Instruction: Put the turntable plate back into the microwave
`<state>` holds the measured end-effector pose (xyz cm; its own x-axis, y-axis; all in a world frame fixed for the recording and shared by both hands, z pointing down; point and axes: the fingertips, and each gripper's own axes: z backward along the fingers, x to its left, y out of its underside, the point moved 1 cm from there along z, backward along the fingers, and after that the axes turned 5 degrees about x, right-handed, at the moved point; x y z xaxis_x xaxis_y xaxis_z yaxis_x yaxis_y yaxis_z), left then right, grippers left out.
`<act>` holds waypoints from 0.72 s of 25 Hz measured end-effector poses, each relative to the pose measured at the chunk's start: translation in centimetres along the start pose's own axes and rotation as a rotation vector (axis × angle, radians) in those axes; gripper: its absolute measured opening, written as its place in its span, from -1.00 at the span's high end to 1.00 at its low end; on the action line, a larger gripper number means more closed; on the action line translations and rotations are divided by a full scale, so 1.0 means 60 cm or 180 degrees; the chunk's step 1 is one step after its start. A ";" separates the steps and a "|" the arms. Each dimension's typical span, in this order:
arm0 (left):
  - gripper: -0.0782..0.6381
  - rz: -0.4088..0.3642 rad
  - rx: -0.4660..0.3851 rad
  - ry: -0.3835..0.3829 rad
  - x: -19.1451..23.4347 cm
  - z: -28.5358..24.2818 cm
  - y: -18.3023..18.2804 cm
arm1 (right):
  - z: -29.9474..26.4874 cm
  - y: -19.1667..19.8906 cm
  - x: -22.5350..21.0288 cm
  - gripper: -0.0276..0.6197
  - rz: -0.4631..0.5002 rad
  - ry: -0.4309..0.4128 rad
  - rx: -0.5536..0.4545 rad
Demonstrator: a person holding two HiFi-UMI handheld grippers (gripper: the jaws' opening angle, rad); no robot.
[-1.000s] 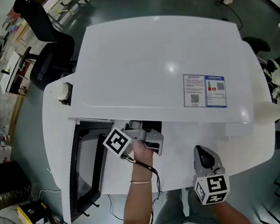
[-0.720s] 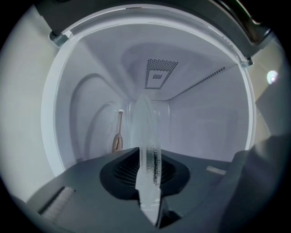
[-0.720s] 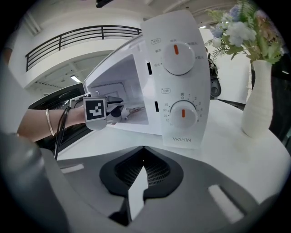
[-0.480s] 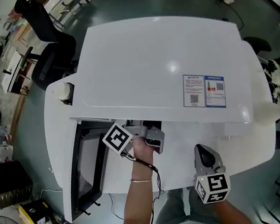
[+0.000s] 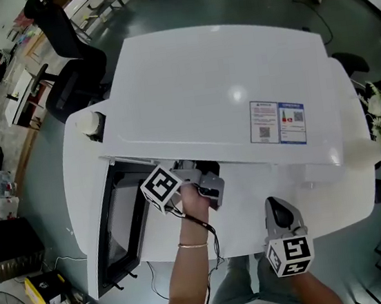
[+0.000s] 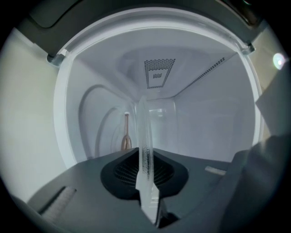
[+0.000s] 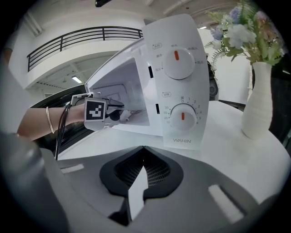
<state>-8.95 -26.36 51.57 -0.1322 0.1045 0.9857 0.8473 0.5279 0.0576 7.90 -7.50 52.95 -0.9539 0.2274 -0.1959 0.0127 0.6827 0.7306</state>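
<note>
Left gripper clamps clear round glass turntable plate at six o'clock: probably rigid, slippery, brittle; right gripper closed, empty.

Head camera is looking steeply down from overhead onto the microwave top and table; left gripper and right gripper are showing low in frame. Left gripper camera is sitting at the cavity mouth, facing inward, very near the turntable plate. Right gripper camera is standing farther back over the table, facing the control panel and open cavity, taking in the left gripper. All views are sharing the microwave's open front.
</note>
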 end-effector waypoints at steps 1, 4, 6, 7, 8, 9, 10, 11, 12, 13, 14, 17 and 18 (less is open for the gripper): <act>0.74 -0.0007 0.0011 -0.0056 0.004 0.000 0.000 | 0.001 0.000 0.000 0.88 0.0002 0.0002 -0.0001; 0.73 -0.0023 0.0047 -0.0158 0.009 -0.001 0.001 | 0.005 0.000 -0.001 0.88 0.0004 0.0011 -0.0015; 0.71 -0.0074 0.0076 -0.0217 0.010 -0.004 0.000 | 0.007 0.000 -0.002 0.88 0.0001 0.0019 -0.0024; 0.69 -0.0100 0.0096 -0.0243 0.011 -0.005 -0.001 | 0.008 0.000 -0.003 0.88 -0.0003 0.0022 -0.0025; 0.67 -0.0126 0.0115 -0.0264 0.011 -0.005 -0.001 | 0.009 0.001 -0.003 0.88 -0.0006 0.0025 -0.0026; 0.66 -0.0156 0.0134 -0.0285 0.012 -0.005 -0.002 | 0.010 0.002 -0.002 0.88 -0.0009 0.0026 -0.0026; 0.66 -0.0188 0.0151 -0.0310 0.012 -0.006 -0.002 | 0.010 0.003 -0.002 0.88 -0.0011 0.0028 -0.0026; 0.63 -0.0224 0.0166 -0.0334 0.011 -0.006 -0.001 | 0.011 0.003 -0.001 0.88 -0.0011 0.0029 -0.0028; 0.57 -0.0263 0.0181 -0.0352 0.010 -0.007 -0.001 | 0.012 0.004 -0.001 0.88 -0.0011 0.0031 -0.0030; 0.52 -0.0302 0.0194 -0.0361 0.008 -0.008 0.000 | 0.012 0.004 0.000 0.88 -0.0012 0.0031 -0.0033; 0.50 -0.0344 0.0210 -0.0364 0.007 -0.009 0.001 | 0.013 0.004 0.001 0.88 -0.0013 0.0031 -0.0036; 0.43 -0.0465 0.0255 -0.0364 0.002 -0.010 0.004 | 0.015 0.005 0.004 0.88 -0.0004 0.0028 -0.0036; 0.38 -0.0496 0.0263 -0.0356 -0.001 -0.010 0.005 | 0.016 0.005 0.004 0.88 0.0001 0.0029 -0.0036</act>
<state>-8.38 -26.75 51.64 -0.3185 0.1068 0.9419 0.7677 0.6120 0.1902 7.94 -6.57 52.48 -0.9566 0.2211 -0.1897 0.0096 0.6747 0.7380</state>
